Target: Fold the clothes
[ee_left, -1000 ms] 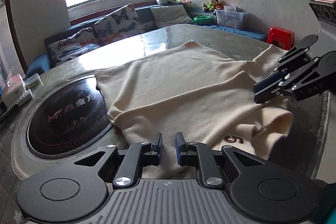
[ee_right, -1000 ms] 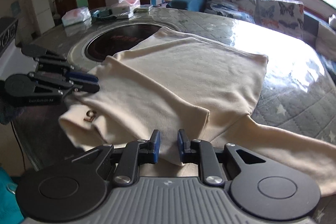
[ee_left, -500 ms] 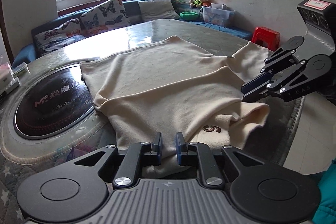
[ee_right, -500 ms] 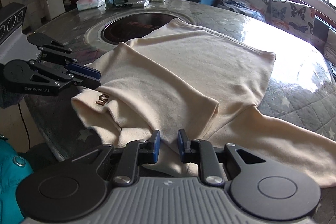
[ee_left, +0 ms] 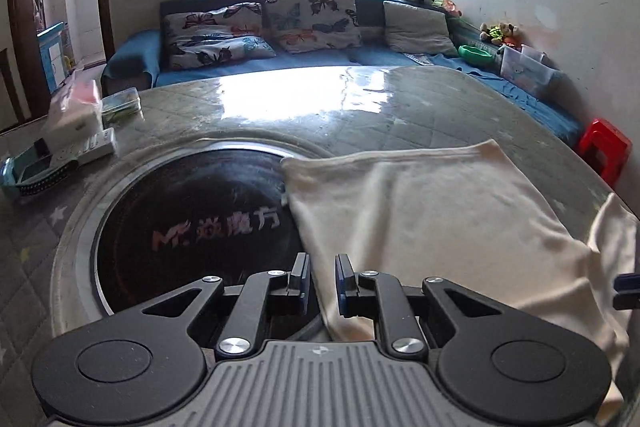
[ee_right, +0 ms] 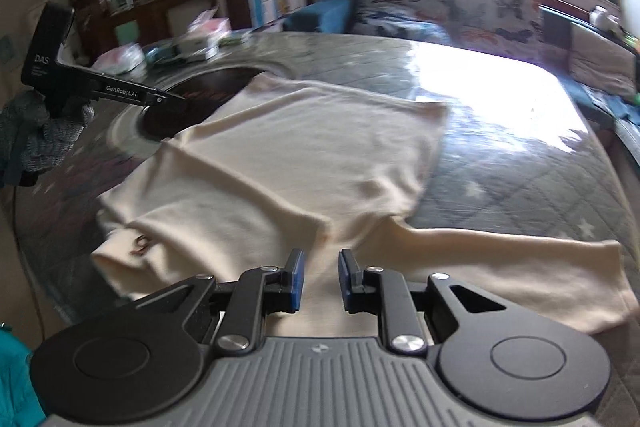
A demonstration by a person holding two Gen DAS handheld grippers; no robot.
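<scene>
A cream long-sleeved top (ee_left: 432,211) lies partly folded on the round table; it also shows in the right wrist view (ee_right: 304,163), with one sleeve (ee_right: 520,267) stretched out to the right and a small brown "5" mark (ee_right: 141,243) near the front edge. My left gripper (ee_left: 322,281) is open and empty, hovering over the top's left edge beside the dark hob; it appears in the right wrist view (ee_right: 100,89) at far left. My right gripper (ee_right: 319,281) is open and empty above the top's near edge.
A round black induction hob (ee_left: 188,227) is set into the table (ee_left: 360,107) left of the top. Tissue packs and small boxes (ee_left: 76,119) sit at the far left. A blue sofa with butterfly cushions (ee_left: 280,23) runs behind; a red stool (ee_left: 604,147) stands at right.
My left gripper has swung left, from the near edge to the top's left edge by the hob. Both grippers have opened a little wider. The right wrist view has shifted and blurred.
</scene>
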